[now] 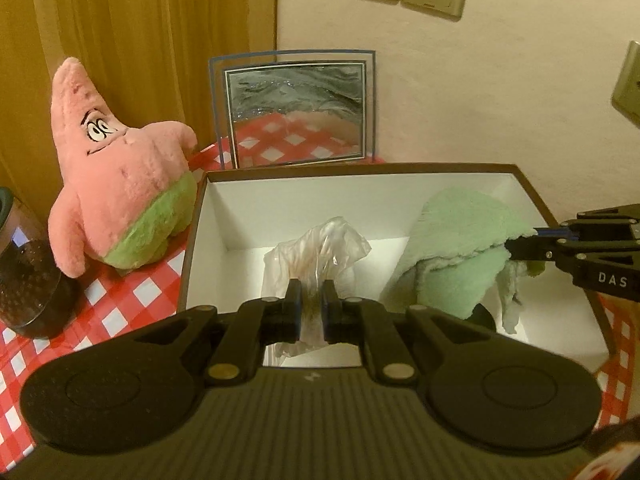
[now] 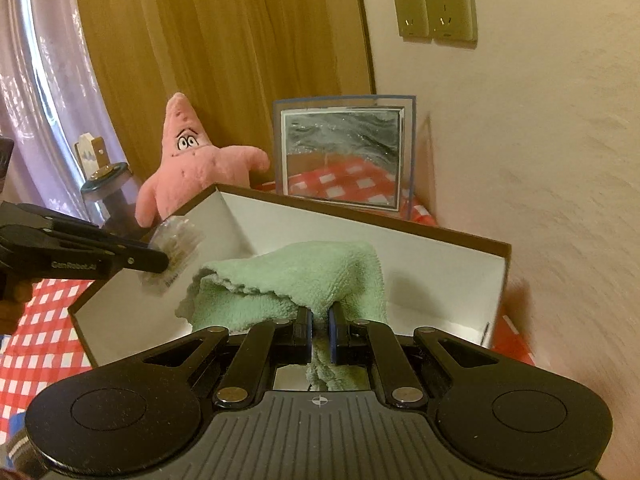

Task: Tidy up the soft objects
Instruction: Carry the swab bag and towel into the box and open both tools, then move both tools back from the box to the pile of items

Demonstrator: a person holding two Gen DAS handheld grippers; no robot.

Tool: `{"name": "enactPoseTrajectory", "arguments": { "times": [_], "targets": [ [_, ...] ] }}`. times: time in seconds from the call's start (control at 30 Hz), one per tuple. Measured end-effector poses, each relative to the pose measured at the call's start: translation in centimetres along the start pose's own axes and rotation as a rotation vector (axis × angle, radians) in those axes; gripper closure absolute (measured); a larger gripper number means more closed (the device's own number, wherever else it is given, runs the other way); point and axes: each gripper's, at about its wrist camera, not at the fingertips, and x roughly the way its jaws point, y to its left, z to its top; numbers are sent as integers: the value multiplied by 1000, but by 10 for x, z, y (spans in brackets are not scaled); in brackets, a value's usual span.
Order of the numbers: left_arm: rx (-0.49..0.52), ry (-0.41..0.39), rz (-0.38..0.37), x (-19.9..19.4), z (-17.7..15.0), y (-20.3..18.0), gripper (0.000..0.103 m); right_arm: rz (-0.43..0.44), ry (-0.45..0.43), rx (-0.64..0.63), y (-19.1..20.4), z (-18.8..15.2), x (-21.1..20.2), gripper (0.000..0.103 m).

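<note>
Both grippers, left (image 1: pixel 311 286) and right (image 2: pixel 320 312), are matte black linkage fingers with blue pads, brass pivot pins, ribbed grey bodies, white lettering.

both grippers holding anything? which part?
Left gripper is shut on the clear plastic bag, pinching its lower bunched end. Right gripper is shut on the green towel, by a fold at its near edge. Both over the box.

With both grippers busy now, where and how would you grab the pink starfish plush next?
Probably the pink starfish plush by its pointed head, coming from above. It stands upright on the checked tablecloth, left of the box, and the tip narrows enough to fit between the jaws. The belly looks too wide. The jar crowds its left side.
</note>
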Motion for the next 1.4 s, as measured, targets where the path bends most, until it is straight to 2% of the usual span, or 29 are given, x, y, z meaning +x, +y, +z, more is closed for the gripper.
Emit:
{"name": "enactPoseTrajectory", "arguments": {
  "times": [0.1, 0.13, 0.17, 0.37, 0.4, 0.47, 0.5, 0.53, 0.6, 0.83, 1.13, 1.4],
  "targets": [
    [0, -8, 30, 5, 4, 0, 81, 9, 1, 7, -4, 4, 6, 95],
    [1, -5, 43, 7, 6, -1, 67, 13, 1, 11, -4, 4, 7, 95],
    [3, -2, 51, 8, 7, -1, 62, 17, 1, 16, -6, 5, 9, 95],
    [6, 2, 56, 8, 7, 1, 61, 50, -18, 58, -9, 10, 15, 95],
    [3, 4, 56, 7, 6, 1, 61, 59, -19, 62, -8, 12, 17, 90],
    [-7, 9, 55, 4, 3, 3, 61, 55, -24, 53, -5, 13, 18, 59],
    [-15, 10, 54, 2, 1, 4, 61, 50, -35, 49, -4, 12, 16, 37],
    [-20, 10, 52, -1, -1, 5, 61, 52, -53, 48, -3, 11, 14, 35],
    [-33, 10, 45, -9, -6, 7, 61, 60, -50, 49, -3, 9, 10, 35],
    [-58, -6, 32, -50, -28, 12, 61, 4, -33, 98, -13, -3, -22, 35],
    [-109, -54, 64, -127, -68, 30, 61, -83, -141, 178, -14, -25, -107, 35],
    [-169, -63, 129, -196, -125, 63, 61, -156, -212, 250, 6, -64, -183, 35]
  ]
}}
